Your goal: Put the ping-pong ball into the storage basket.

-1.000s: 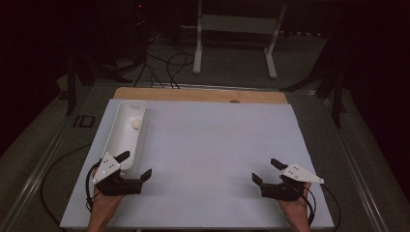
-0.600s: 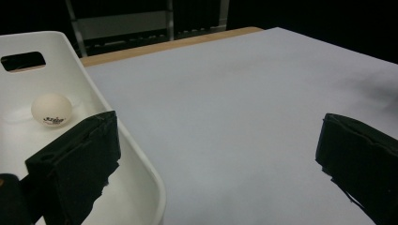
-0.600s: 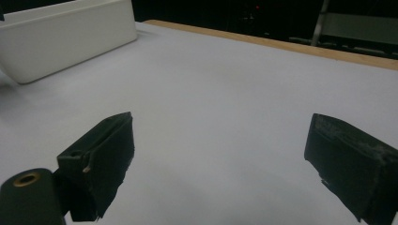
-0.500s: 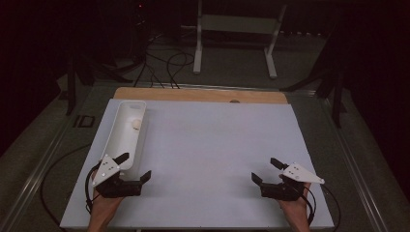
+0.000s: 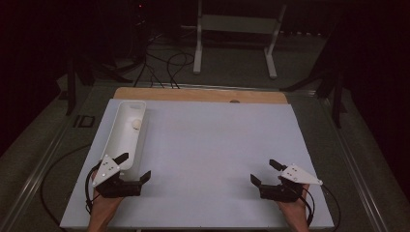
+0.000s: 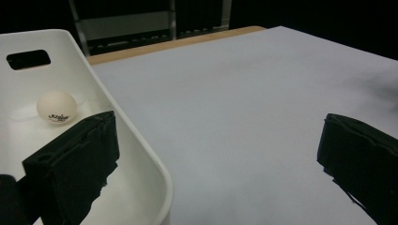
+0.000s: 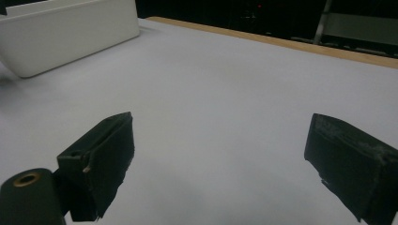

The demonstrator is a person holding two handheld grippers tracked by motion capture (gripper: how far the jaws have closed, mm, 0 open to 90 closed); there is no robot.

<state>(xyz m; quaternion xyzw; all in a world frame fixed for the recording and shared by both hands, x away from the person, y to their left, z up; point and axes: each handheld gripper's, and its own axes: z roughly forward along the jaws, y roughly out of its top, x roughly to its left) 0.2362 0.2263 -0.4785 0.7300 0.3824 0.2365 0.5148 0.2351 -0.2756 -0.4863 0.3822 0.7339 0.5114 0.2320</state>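
left gripper [image 5: 134, 166] is sitting unmoved at the worktop's [image 5: 212, 145] near left corner, jaws wide, straddling the white tray's [image 5: 113, 140] rim; right gripper [image 5: 264, 172] likewise unchanged, jaws wide.

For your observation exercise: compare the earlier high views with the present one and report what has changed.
Nothing visibly changed. The left gripper sits open at the near end of the white tray, the right gripper open over the white table, and the ball lies in the tray as before.

Both grippers, left gripper [image 5: 131, 166] and right gripper [image 5: 263, 171], have black fingers, grey three-cornered plates, trailing black cables.
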